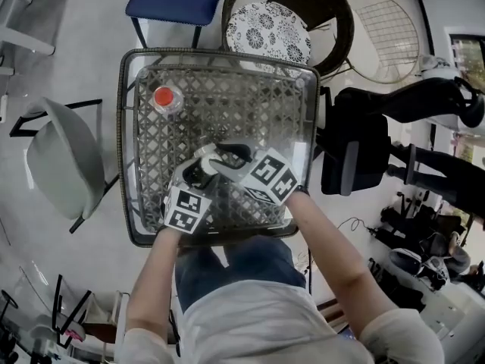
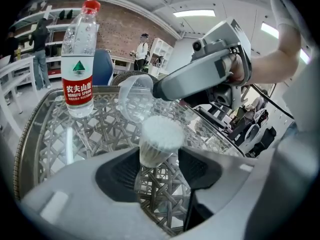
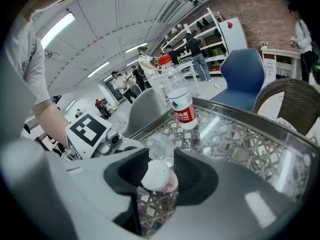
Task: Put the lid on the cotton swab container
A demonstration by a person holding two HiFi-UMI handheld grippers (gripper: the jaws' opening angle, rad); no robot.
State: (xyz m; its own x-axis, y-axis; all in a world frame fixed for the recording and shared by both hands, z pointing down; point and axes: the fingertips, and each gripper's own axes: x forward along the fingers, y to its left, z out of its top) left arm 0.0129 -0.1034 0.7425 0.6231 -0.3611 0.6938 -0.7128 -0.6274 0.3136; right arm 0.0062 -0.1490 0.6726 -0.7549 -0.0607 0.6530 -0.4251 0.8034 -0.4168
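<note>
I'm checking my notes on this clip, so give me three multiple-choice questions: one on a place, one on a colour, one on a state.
1. Where does the water bottle stand? A) far left corner of the table B) on a chair C) on the floor
2. What colour is its cap? A) blue B) red C) green
3. The swab container is: A) lidded B) uncovered C) empty
Answers: 1 A, the head view shows it there. 2 B, the cap is red. 3 B, bare swabs show, and the clear lid is apart from it.
</note>
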